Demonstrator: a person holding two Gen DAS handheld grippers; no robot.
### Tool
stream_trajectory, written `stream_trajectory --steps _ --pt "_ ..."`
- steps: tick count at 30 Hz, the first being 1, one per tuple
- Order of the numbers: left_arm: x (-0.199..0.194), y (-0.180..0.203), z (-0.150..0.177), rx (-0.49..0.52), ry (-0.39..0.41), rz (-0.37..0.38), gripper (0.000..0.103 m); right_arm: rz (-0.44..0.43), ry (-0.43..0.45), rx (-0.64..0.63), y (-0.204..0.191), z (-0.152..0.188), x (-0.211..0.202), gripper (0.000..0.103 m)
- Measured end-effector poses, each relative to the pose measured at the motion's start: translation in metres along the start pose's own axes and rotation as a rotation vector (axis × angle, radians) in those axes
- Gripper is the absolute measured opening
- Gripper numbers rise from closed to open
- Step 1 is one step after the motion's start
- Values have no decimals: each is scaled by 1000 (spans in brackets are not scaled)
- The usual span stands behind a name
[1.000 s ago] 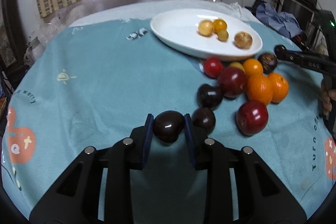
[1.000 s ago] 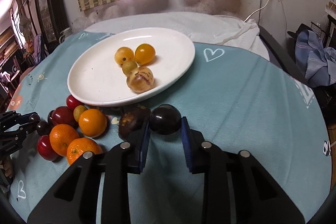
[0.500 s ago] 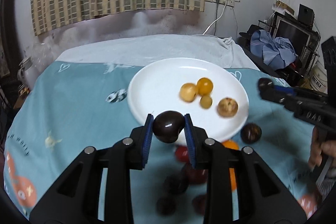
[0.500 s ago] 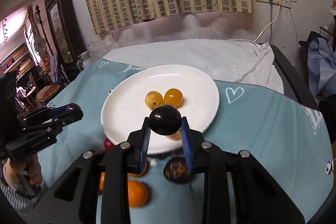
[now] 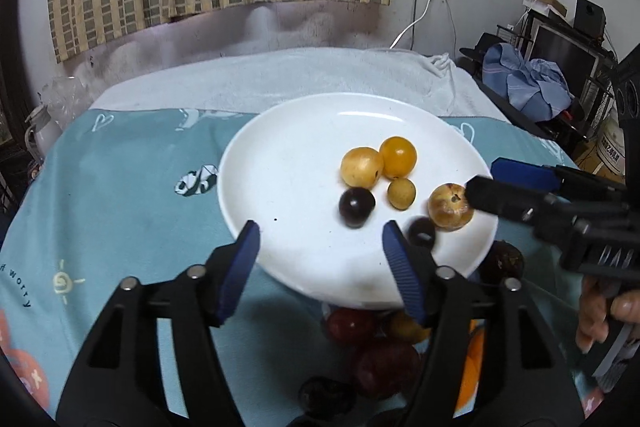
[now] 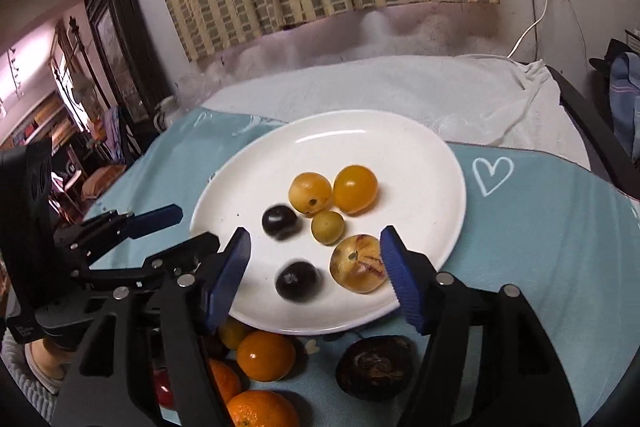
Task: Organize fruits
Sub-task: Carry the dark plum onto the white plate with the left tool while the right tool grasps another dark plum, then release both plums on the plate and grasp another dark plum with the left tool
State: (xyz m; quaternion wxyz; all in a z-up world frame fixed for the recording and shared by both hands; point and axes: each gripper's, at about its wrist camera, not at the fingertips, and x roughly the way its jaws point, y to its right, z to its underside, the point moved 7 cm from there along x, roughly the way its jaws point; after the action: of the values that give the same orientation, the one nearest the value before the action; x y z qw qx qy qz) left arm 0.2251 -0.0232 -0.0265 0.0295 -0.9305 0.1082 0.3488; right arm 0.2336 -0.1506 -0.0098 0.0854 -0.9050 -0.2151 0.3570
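Left tool (image 5: 318, 239), right tool (image 6: 314, 251): both spread, empty, above white plate (image 5: 280, 163). Risk: blurred dark plums (image 6: 298, 281) roll off rim.

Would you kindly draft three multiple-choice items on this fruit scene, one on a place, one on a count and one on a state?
1. Where do the two dark plums lie?
A. on the white plate
B. on the teal cloth
C. between the grippers' fingers

2. How many fruits are on the plate?
A. four
B. six
C. eight

3. How do the left gripper's jaws stand?
A. shut on a plum
B. shut on nothing
C. open, holding nothing

Answers:
1 A: both dark plums rest on the white plate.
2 B: four yellowish fruits, including the streaked one, plus the two plums.
3 C: the left gripper shows a wide gap with only plate behind it; the right gripper is open too.
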Motion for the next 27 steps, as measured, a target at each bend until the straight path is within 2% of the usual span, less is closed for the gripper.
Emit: stream_trajectory --steps 2,6,7,11,14,17,21,24,27 --pt "-14 -6 5 2 25 -27 78 8 13 21 3 0 -13 68" --pt "-39 -23 24 -24 43 -52 86 16 14 66 10 13 -38 68" --pt "-45 -28 32 -29 41 -67 88 19 17 81 12 19 -44 71" --pt "-61 -43 68 -33 10 -120 88 33 26 153 27 45 -65 80" --pt "-72 -45 86 -28 -5 -130 88 23 26 203 34 55 -71 81" --pt "-80 -39 95 5 -8 -104 88 17 28 212 35 56 -72 81" --pt "-74 -26 105 82 -42 -115 88 22 19 201 33 57 -71 81" --pt "-65 -23 109 95 -75 -114 88 31 1 197 34 60 -68 81" --pt "-65 -20 110 101 -75 -104 87 38 -11 193 34 62 -64 81"
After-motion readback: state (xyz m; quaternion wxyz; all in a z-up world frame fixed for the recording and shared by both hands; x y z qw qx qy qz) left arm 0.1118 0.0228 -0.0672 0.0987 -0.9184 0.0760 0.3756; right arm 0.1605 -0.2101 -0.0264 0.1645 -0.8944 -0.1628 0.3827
